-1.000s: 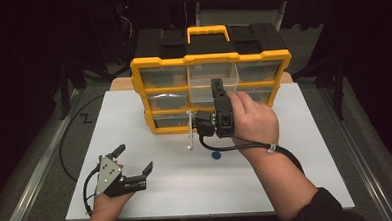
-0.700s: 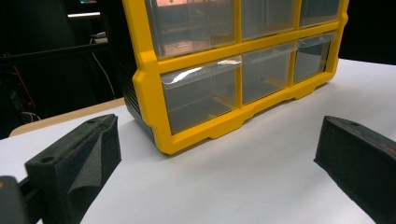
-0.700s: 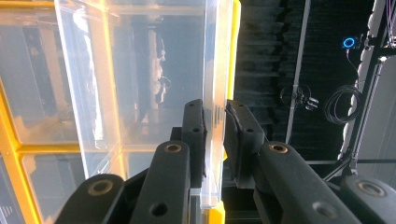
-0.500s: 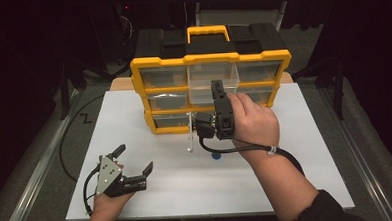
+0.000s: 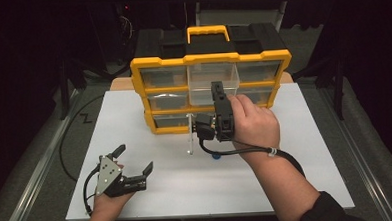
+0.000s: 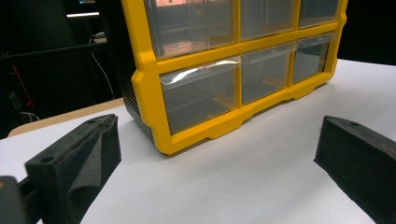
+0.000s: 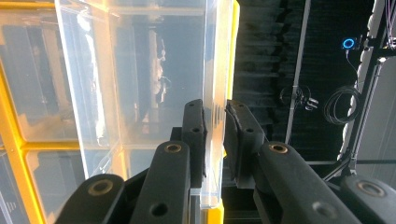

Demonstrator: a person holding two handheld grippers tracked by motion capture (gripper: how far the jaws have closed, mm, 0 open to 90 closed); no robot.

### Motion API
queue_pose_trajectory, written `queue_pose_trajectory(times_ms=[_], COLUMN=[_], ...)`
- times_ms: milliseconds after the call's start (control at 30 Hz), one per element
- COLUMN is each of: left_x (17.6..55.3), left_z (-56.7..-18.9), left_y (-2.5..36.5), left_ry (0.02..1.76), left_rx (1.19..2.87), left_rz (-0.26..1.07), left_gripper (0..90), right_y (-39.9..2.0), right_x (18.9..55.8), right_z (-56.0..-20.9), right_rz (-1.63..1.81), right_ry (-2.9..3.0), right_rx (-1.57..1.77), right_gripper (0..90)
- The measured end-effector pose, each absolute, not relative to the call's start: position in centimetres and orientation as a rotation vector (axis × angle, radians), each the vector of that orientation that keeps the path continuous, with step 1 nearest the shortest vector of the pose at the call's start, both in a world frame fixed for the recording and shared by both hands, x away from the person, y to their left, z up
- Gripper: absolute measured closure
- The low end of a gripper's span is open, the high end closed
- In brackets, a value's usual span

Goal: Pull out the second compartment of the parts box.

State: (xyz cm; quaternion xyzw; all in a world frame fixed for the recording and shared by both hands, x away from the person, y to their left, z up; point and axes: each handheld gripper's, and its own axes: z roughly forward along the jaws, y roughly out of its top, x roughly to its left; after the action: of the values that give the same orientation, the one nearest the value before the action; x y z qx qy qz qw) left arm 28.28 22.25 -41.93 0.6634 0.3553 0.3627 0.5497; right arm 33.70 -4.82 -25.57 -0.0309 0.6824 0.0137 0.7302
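High view showed a yellow-framed plastic organiser cabinet with clear drawers [image 5: 148,92] standing upright at the upper centre of the frame, on the far part of a white rectangular tabletop [image 5: 297,186]. A yellow carry handle [image 5: 208,31] crowned the cabinet, with a black case body behind it. One clear plastic drawer [image 5: 203,82], in the middle column of the top row, stuck out toward the camera from the frame.

The right gripper [image 5: 217,93], held in a hand [image 5: 252,123] at centre frame, pointed up the picture at that drawer. Right gripper view had the two black jaws closed on a thin clear wall of the drawer [image 7: 212,70], one pad on each face of it, at the middle of that frame, with yellow frame bars [image 7: 9,135] at its left edge.

The left gripper [image 5: 134,163] sat low at the lower left of the high view, on the white top and well apart from the cabinet. Its jaws stood wide apart with nothing between them; in the left gripper view they rose from the two bottom corners, and the cabinet's lower drawers [image 6: 201,93] filled the upper middle.
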Motion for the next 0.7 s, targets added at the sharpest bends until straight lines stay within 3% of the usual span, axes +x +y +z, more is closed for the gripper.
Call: queue_pose_trajectory(times_ms=[700], left_x=[28.25], left_z=[-41.9], left_y=[22.28], left_ry=[0.839], left_rx=[1.564], left_rz=[0.855], left_gripper=[1.0], right_y=[-4.9], right_x=[32.76], right_z=[-25.57], right_rz=[0.029], right_ry=[1.497], right_rx=[-0.074], right_gripper=[81.3])
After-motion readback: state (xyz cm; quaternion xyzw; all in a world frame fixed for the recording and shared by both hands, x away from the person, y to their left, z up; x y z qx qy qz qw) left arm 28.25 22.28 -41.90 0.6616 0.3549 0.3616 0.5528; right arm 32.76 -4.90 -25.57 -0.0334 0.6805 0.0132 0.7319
